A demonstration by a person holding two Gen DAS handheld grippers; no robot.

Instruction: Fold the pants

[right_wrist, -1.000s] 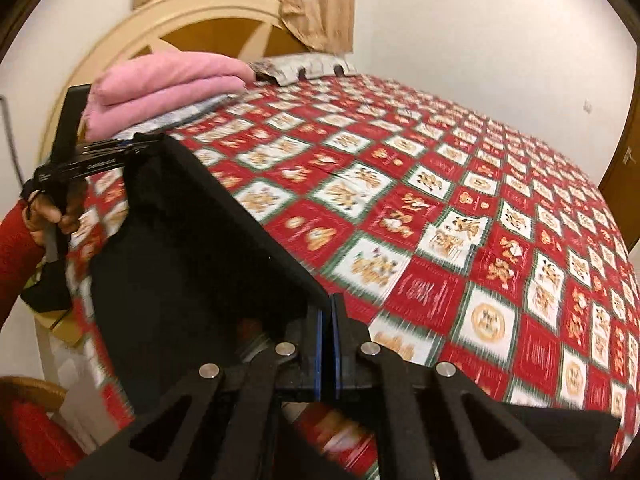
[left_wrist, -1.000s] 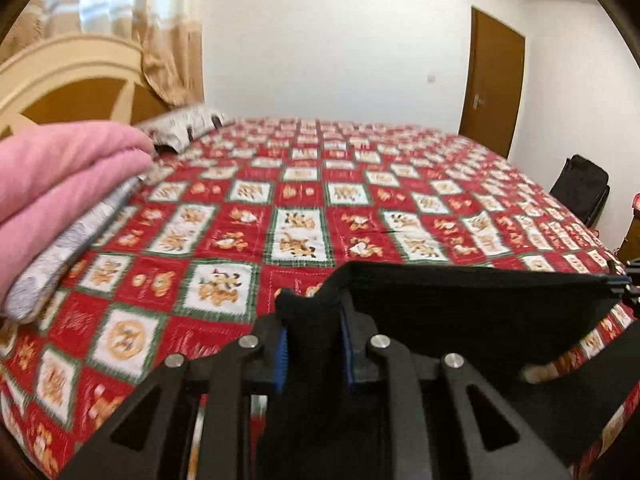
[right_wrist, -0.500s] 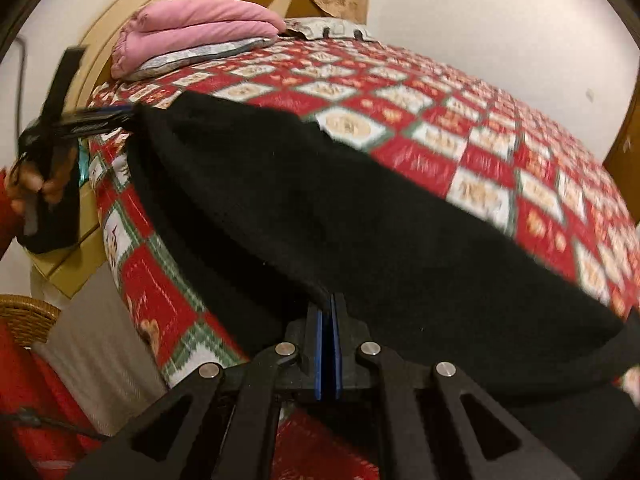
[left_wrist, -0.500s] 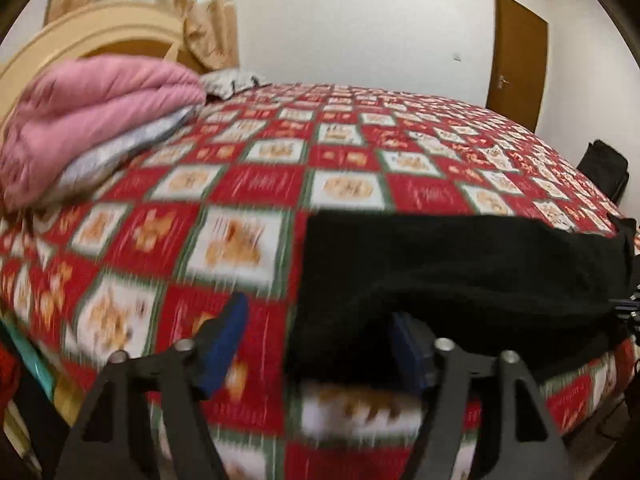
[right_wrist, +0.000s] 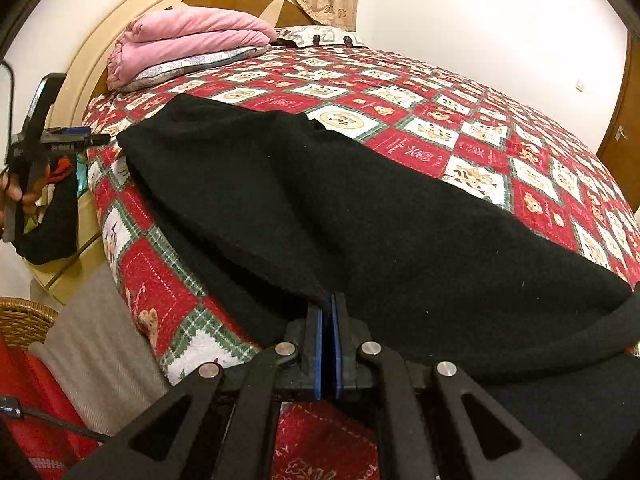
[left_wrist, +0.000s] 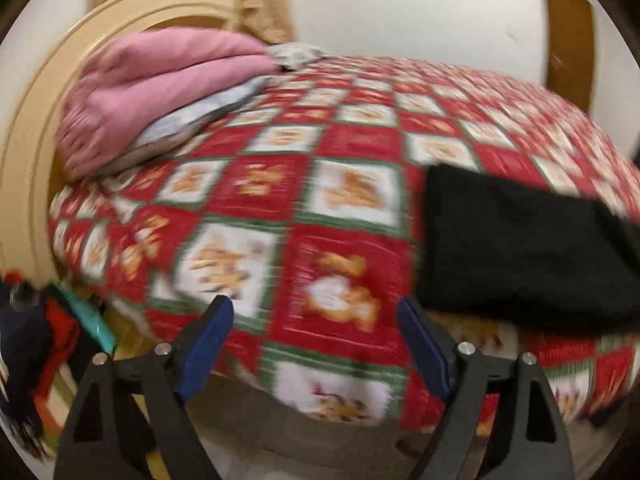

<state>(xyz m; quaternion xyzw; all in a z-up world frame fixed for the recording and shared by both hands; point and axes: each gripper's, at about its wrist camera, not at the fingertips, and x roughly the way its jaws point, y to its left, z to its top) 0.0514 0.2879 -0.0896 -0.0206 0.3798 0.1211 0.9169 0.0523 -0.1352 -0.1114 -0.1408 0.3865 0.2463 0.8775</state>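
The pants [right_wrist: 360, 216] lie flat along the near edge of the bed [right_wrist: 460, 136], black, thick and already doubled lengthwise, probably laid out for the next fold. The right gripper [right_wrist: 328, 320] is clamped on their near hem. The left gripper [left_wrist: 316, 340] is opening with nothing between its jaws, just beside the blurred pants end.
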